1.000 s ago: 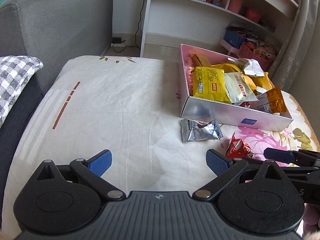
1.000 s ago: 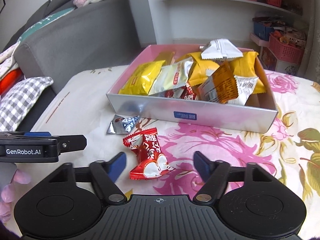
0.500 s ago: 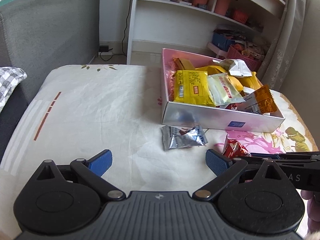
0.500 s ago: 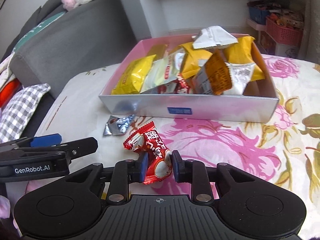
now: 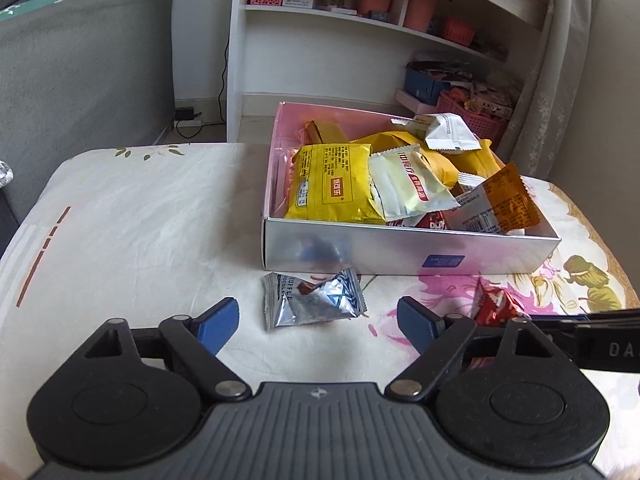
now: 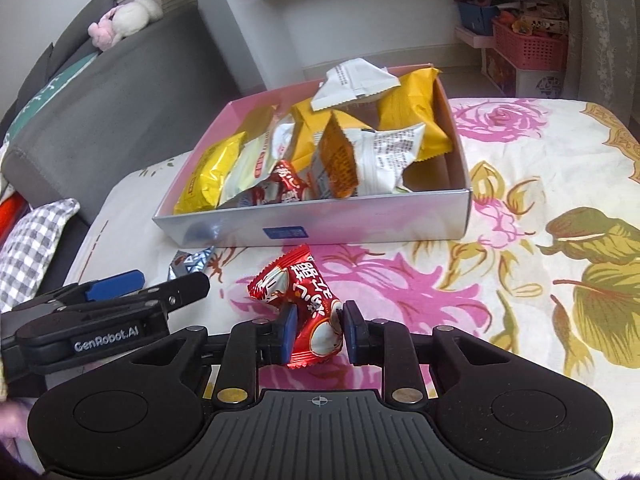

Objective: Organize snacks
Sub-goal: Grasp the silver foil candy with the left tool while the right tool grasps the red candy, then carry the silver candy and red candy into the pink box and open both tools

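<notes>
A silver box with a pink inside [image 5: 400,250] [image 6: 360,224] holds several yellow, white and orange snack packets. A silver snack packet [image 5: 312,300] [image 6: 188,262] lies on the cloth in front of the box. My left gripper [image 5: 316,320] is open, its fingers on either side of this packet. My right gripper [image 6: 318,330] is shut on a red candy packet [image 6: 304,300], held just above the cloth; the packet also shows in the left wrist view [image 5: 494,306]. The left gripper shows in the right wrist view [image 6: 120,308].
The floral cloth [image 6: 540,240] covers the surface. A grey sofa [image 5: 80,72] stands to the left. A white shelf unit [image 5: 360,20] with baskets stands behind. A checked cushion [image 6: 32,248] lies at the left edge.
My right gripper closed on the red candy packet and lifted it slightly. My left gripper moved forward and right, bringing the silver packet between its open fingers.
</notes>
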